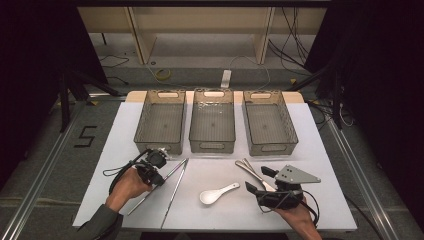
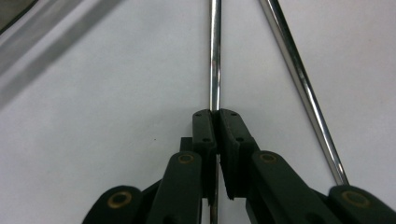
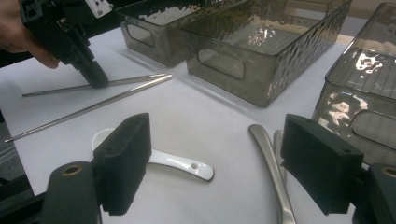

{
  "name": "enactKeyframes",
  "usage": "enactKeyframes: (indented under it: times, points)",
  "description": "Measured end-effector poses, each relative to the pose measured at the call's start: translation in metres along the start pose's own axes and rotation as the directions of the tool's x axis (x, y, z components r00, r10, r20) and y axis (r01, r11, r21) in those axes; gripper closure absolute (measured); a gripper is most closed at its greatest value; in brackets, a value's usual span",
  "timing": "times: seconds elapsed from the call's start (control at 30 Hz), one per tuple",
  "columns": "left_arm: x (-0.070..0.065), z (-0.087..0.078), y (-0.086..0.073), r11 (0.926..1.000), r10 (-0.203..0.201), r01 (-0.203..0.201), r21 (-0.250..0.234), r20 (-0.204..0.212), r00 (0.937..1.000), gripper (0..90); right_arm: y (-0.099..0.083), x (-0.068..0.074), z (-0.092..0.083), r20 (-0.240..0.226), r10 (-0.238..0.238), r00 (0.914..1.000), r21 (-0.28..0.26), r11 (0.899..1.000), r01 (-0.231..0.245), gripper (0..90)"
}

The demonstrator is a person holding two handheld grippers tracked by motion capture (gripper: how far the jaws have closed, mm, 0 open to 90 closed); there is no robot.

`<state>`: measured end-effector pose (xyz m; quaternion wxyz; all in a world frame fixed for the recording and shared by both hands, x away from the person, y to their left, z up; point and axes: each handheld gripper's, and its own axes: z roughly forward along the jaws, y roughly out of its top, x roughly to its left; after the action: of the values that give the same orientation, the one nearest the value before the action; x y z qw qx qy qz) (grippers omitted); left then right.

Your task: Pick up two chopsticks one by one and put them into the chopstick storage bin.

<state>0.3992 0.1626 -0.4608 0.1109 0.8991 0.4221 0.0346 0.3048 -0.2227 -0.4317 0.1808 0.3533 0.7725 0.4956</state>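
On the left side of the white bench (image 1: pixel 310 150), the left hand-held gripper (image 2: pixel 215 116) is pinching one thin metal chopstick (image 2: pixel 214 56) tight between its black jaws. It is holding low, right down at the bench, likely so it can lift the stick up. The stick is running straight out ahead of the jaws. The other chopstick (image 2: pixel 299 79) is lying just beside it, not touched. The right hand-held gripper (image 3: pixel 215 163) is waiting with its jaws wide apart and nothing in them, over a white spoon (image 3: pixel 173 161) and two metal spoons (image 3: pixel 271 168). Three grey bins (image 1: pixel 212 122) are sitting in a row at the far side, probably ready for sorting.
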Motion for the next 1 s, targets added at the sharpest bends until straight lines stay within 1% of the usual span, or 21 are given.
enactKeyframes:
  times: [0.03,0.07,0.17,0.27,0.33,0.43,0.57,0.6,0.63,0.73,0.77,0.8,0.83,0.9,0.93,1.0]
  points:
    - [0.001,-0.001,0.000,1.0000,0.008,-0.008,-0.003,-0.008,0.9999,84.9,0.000,0.000,0.000,0.001,0.000,1.0000,0.000,1.000,0.000,25.6]
    - [0.001,-0.002,-0.001,1.0000,0.003,-0.003,-0.009,-0.006,1.0000,84.9,0.000,0.000,0.000,0.001,0.001,1.0000,0.001,1.000,-0.001,25.6]
    - [0.002,-0.008,-0.001,0.9998,0.012,-0.012,-0.014,0.002,0.9999,85.0,0.000,-0.001,0.000,0.003,0.006,1.0000,-0.001,1.000,-0.006,25.6]
    - [0.001,-0.013,-0.001,0.9995,0.017,-0.017,-0.028,0.002,0.9998,85.0,0.000,-0.001,-0.001,0.003,0.007,1.0000,0.000,1.000,-0.007,25.6]
    - [0.000,-0.017,0.000,0.9984,0.016,-0.016,-0.054,0.002,0.9999,85.0,0.000,-0.001,-0.001,0.003,0.007,1.0000,0.000,1.000,-0.007,25.6]
    - [0.000,-0.029,0.000,0.9952,0.029,-0.027,-0.094,0.014,0.9995,85.1,0.000,-0.001,-0.001,0.003,0.010,1.0000,-0.002,1.000,-0.010,25.6]
    - [0.001,-0.046,0.001,0.9858,0.029,-0.024,-0.166,0.025,0.9993,85.1,0.000,-0.001,-0.001,0.006,0.010,0.9999,0.000,1.000,-0.010,25.6]
    - [0.002,-0.050,0.001,0.9835,0.037,-0.032,-0.178,0.025,0.9990,85.1,0.000,-0.001,-0.001,0.006,0.010,0.9999,0.000,1.000,-0.010,25.6]
    - [0.003,-0.053,0.002,0.9800,0.028,-0.021,-0.198,0.031,0.9991,85.1,0.000,-0.001,-0.001,0.006,0.010,0.9999,0.001,1.000,-0.010,25.6]
    - [0.007,-0.062,0.003,0.9712,0.027,-0.014,-0.238,0.053,0.9982,85.1,0.000,-0.001,-0.001,0.008,0.010,0.9999,0.002,1.000,-0.010,25.6]
    - [0.009,-0.065,0.004,0.9701,0.031,-0.016,-0.242,0.061,0.9976,85.1,0.000,-0.002,-0.001,0.007,0.011,0.9999,-0.001,1.000,-0.011,25.6]
    - [0.010,-0.067,0.004,0.9665,0.032,-0.012,-0.256,0.073,0.9968,85.1,0.000,-0.002,-0.001,0.006,0.011,0.9999,-0.003,1.000,-0.011,25.6]
    - [0.012,-0.068,0.004,0.9622,0.025,0.000,-0.272,0.089,0.9957,85.0,0.000,-0.002,-0.002,0.006,0.011,0.9999,-0.004,1.000,-0.011,25.6]
    - [0.016,-0.071,0.006,0.9572,0.025,0.007,-0.289,0.107,0.9939,85.1,0.000,-0.002,-0.002,0.007,0.015,0.9999,-0.004,1.000,-0.014,25.6]
    - [0.019,-0.072,0.007,0.9556,0.031,0.004,-0.295,0.115,0.9929,85.1,0.000,-0.002,-0.002,0.006,0.014,0.9999,-0.006,1.000,-0.014,25.6]
    - [0.022,-0.077,0.009,0.9496,0.027,0.014,-0.313,0.128,0.9915,85.1,0.000,-0.002,-0.002,0.008,0.014,0.9999,-0.005,1.000,-0.014,25.6]
